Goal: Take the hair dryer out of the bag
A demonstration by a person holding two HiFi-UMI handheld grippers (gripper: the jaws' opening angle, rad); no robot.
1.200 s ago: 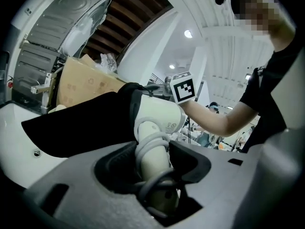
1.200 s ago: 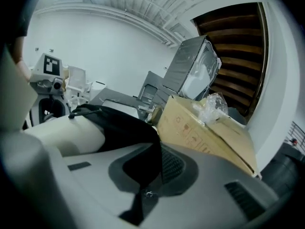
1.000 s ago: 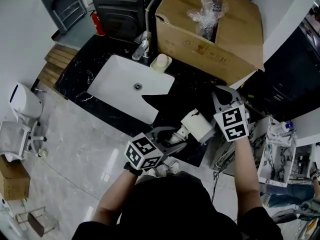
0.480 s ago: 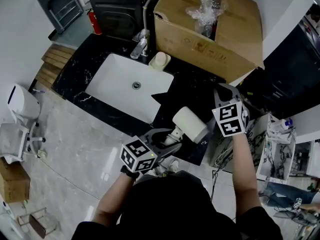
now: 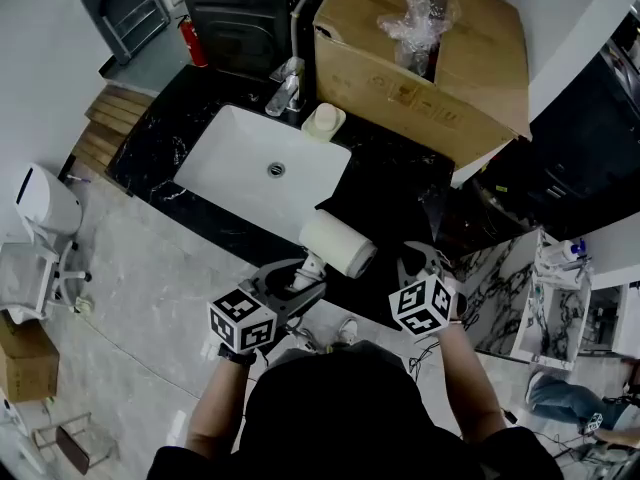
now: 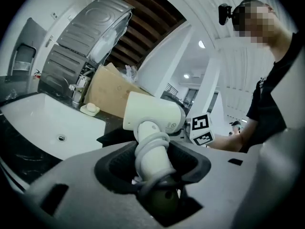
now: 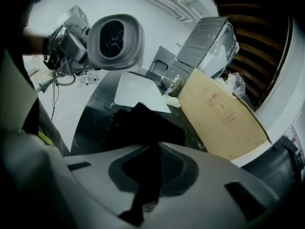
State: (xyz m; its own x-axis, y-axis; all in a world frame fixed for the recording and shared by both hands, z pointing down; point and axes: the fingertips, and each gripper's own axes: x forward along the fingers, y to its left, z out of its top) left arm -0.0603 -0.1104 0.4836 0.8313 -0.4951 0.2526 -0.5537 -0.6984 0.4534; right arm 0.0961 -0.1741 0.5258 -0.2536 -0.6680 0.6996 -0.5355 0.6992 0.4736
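The cream hair dryer [image 5: 338, 245] is out in the air over the counter's front edge. My left gripper [image 5: 300, 280] is shut on its handle, which has the cord wound round it [image 6: 152, 149]. In the right gripper view the dryer's nozzle [image 7: 116, 42] faces the camera at upper left. The black bag [image 5: 385, 213] lies flat on the dark counter right of the sink. My right gripper [image 5: 418, 263] is at the bag's near edge, shut on a strip of its black fabric [image 7: 145, 175]. The bag's opening is not visible.
A white sink [image 5: 262, 173] is set in the black marble counter [image 5: 160, 133], with a faucet [image 5: 285, 88] and soap dish [image 5: 323, 120] behind it. A large cardboard box [image 5: 420, 58] holding crumpled plastic stands at the back right. The floor lies below the counter's front edge.
My left gripper has carried the hair dryer leftward, away from the bag. My right gripper has dropped down and come nearer, toward the counter's front edge, still pinching the fabric.
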